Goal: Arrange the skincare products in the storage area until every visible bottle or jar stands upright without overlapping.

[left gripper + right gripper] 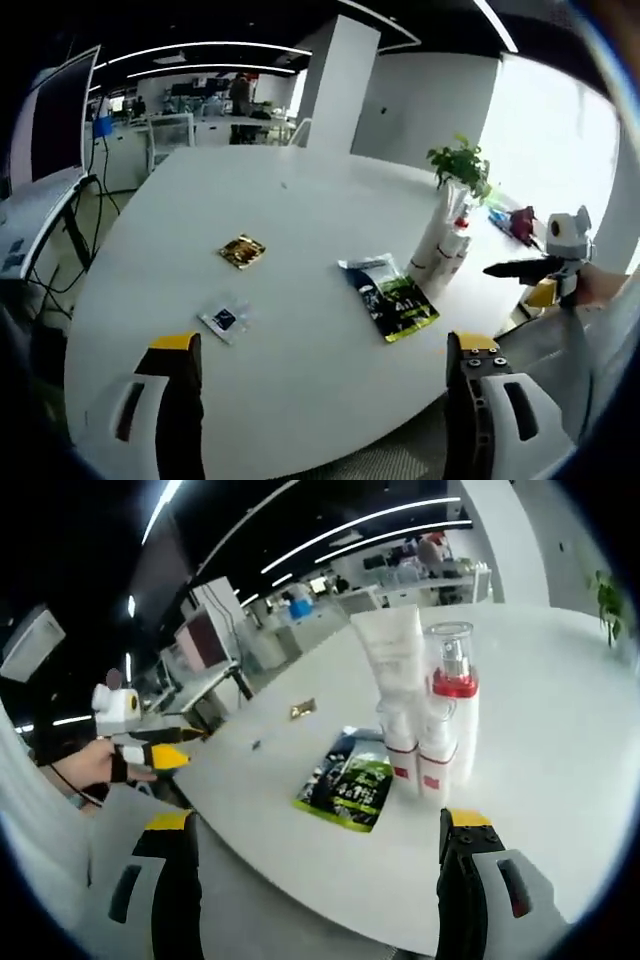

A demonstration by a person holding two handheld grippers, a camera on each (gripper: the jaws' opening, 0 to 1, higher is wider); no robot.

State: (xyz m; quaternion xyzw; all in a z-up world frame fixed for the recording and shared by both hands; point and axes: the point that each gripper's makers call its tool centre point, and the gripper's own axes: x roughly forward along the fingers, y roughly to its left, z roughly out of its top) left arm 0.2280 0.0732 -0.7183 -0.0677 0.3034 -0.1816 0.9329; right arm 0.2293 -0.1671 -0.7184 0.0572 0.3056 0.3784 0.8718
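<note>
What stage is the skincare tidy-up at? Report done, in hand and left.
Done: the spray bottle and the tube stand upright together on the white table, so close that the views cannot settle whether they touch. In hand: nothing; the left tool and the right tool are both open and empty. Left: spacing them apart if needed; the green packet lies flat beside them.

Open office, white pillar [335, 85], ceiling light strips [190, 50], bright window [555, 130]
</note>
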